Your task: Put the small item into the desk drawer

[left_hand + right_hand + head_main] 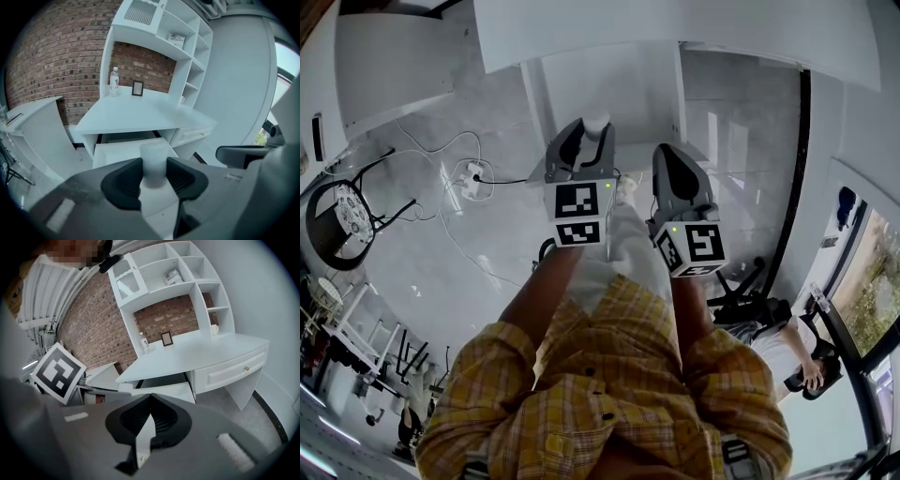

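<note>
My left gripper (153, 177) is shut on a small white cylinder (153, 159), which stands upright between the two dark pads. In the head view that item (598, 125) pokes out above the left gripper (586, 145). Ahead of and below it the white desk (136, 112) has its left drawer (123, 149) pulled out. My right gripper (150, 403) is shut with nothing between its pads, and it points at the same open drawer (166, 389). In the head view the right gripper (673, 167) hangs just right of the left one.
On the desk top stand a water bottle (114, 80), a small picture frame (137, 88) and a mug (182, 99), under a white shelf unit (187, 273). A closed drawer (234, 369) is on the desk's right. A chair (342, 220), a power strip with cables (469, 178) and a seated person (787, 347) are on the floor around me.
</note>
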Tool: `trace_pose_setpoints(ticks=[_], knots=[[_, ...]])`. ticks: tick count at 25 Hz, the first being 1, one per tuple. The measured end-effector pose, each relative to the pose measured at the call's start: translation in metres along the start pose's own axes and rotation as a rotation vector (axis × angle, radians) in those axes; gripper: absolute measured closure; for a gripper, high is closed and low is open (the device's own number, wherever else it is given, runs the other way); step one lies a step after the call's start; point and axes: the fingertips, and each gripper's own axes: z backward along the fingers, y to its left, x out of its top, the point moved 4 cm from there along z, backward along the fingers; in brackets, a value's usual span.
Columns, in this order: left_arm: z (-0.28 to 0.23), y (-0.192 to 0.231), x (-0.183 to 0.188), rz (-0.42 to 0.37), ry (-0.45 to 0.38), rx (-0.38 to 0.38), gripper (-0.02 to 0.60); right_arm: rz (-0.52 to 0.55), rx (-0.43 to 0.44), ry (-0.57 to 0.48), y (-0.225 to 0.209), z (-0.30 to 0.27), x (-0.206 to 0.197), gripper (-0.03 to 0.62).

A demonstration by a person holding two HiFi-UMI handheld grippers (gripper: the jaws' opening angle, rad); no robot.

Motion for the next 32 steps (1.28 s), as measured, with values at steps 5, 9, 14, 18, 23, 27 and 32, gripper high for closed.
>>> trace_pose_setpoints(ticks=[5,9,14,18,23,27,32], knots=[[-0.026,0.005,-0.01,0.023,0.052,-0.003,0.413,-0.006,-0.005,0.014,-0.006,-0.008,-0.005,0.595],[-0.043,0.009,-0.018,0.037,0.093,-0.008,0.413,-0.02,-0.007,0.018,-0.008,-0.014,-0.008,0.595],[-0.063,0.012,-0.025,0.07,0.132,-0.009,0.413,-0.035,-0.013,0.035,-0.013,-0.019,-0.013,0.595],[-0.077,0.014,-0.034,0.056,0.171,0.006,0.413,-0.04,-0.009,0.046,-0.016,-0.023,-0.018,0.595],[-0.091,0.014,-0.033,0.095,0.184,-0.018,0.414,-0.056,-0.006,0.044,-0.019,-0.029,-0.022,0.595],[-0.105,0.017,-0.035,0.086,0.211,-0.011,0.414,-0.06,-0.01,0.048,-0.02,-0.031,-0.023,0.595],[-0.124,0.026,-0.044,0.179,0.249,-0.019,0.414,-0.066,-0.001,0.054,-0.019,-0.033,-0.024,0.595]])
